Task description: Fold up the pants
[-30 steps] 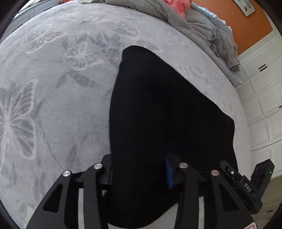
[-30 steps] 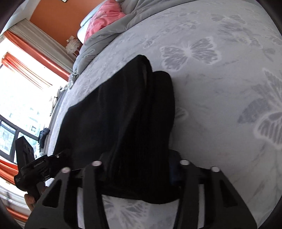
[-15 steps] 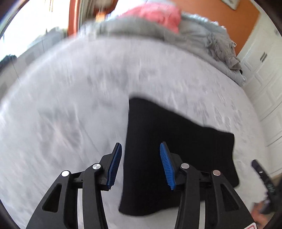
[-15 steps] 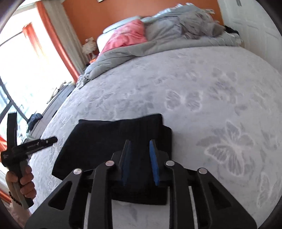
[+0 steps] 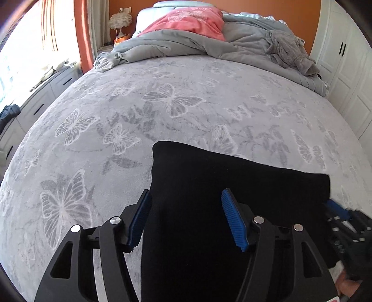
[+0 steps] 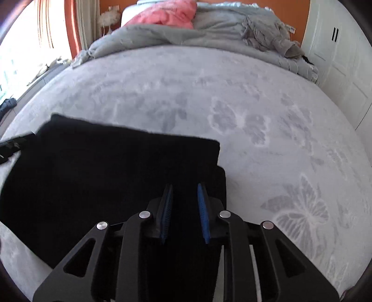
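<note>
Black pants (image 5: 232, 185) lie folded below both grippers; left gripper (image 5: 184, 197) just opened wide, nothing gripped; right gripper (image 6: 186, 192) nearly closed, grip can't be told.

Ahead of the hand-held gripper, a grey bed cover (image 5: 176, 100) with pale butterflies. Farther ahead, a rumpled grey duvet (image 5: 176, 44), topped by a pink pillow (image 5: 193, 21). Off to the right, white wardrobe doors (image 5: 346, 69); to the left, orange curtains (image 5: 81, 37) beside a bright window (image 5: 25, 46).
</note>
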The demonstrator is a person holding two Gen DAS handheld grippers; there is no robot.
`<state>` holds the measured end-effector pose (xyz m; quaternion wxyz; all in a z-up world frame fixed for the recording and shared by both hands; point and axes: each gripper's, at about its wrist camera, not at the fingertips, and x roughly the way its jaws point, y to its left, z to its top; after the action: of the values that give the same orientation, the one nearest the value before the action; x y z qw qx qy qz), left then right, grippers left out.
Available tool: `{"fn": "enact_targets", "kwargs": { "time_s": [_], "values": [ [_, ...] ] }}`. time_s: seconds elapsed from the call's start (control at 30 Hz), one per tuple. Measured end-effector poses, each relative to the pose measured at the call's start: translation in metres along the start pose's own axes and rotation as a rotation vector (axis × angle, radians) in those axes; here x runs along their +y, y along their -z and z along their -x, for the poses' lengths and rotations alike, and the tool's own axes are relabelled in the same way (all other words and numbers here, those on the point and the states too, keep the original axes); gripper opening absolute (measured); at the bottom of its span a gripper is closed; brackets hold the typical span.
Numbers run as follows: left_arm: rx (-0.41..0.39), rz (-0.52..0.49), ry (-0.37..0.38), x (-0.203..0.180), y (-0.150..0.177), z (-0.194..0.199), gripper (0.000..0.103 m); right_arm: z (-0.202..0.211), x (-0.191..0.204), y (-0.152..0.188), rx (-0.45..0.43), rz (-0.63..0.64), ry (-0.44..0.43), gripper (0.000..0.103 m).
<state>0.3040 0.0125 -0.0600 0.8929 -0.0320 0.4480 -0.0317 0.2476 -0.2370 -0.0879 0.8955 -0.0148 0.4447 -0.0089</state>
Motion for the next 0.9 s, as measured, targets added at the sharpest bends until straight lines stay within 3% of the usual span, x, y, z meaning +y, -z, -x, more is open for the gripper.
{"fn": "enact_targets", "kwargs": {
  "time_s": [0.13, 0.23, 0.33, 0.43, 0.67, 0.83, 0.9],
  "values": [
    [-0.065, -0.036, 0.0, -0.007, 0.018, 0.054, 0.061, 0.081, -0.02, 0.017, -0.102, -0.115, -0.109, 0.023],
    [-0.13, -0.071, -0.014, -0.01, 0.04, 0.1, 0.067, 0.122, -0.029, 0.044, -0.152, -0.146, -0.093, 0.025],
    [-0.2, -0.092, -0.057, -0.008, 0.071, 0.138, 0.073, 0.14, -0.039, 0.076, -0.152, -0.193, -0.079, 0.035],
    [-0.192, -0.108, -0.072, -0.004, 0.107, 0.16, 0.077, 0.153, -0.039, 0.116, -0.134, -0.192, -0.026, 0.035],
    [-0.154, -0.095, -0.058, 0.001, 0.177, 0.165, 0.077, 0.153, -0.018, 0.185, -0.097, -0.157, -0.009, 0.04],
    [-0.161, -0.074, -0.083, 0.002, 0.198, 0.144, 0.077, 0.142, -0.001, 0.195, -0.089, -0.137, -0.015, 0.041],
    [-0.167, -0.069, -0.084, 0.002, 0.202, 0.139, 0.077, 0.141, 0.006, 0.194, -0.114, -0.133, -0.015, 0.051]
  ]
}}
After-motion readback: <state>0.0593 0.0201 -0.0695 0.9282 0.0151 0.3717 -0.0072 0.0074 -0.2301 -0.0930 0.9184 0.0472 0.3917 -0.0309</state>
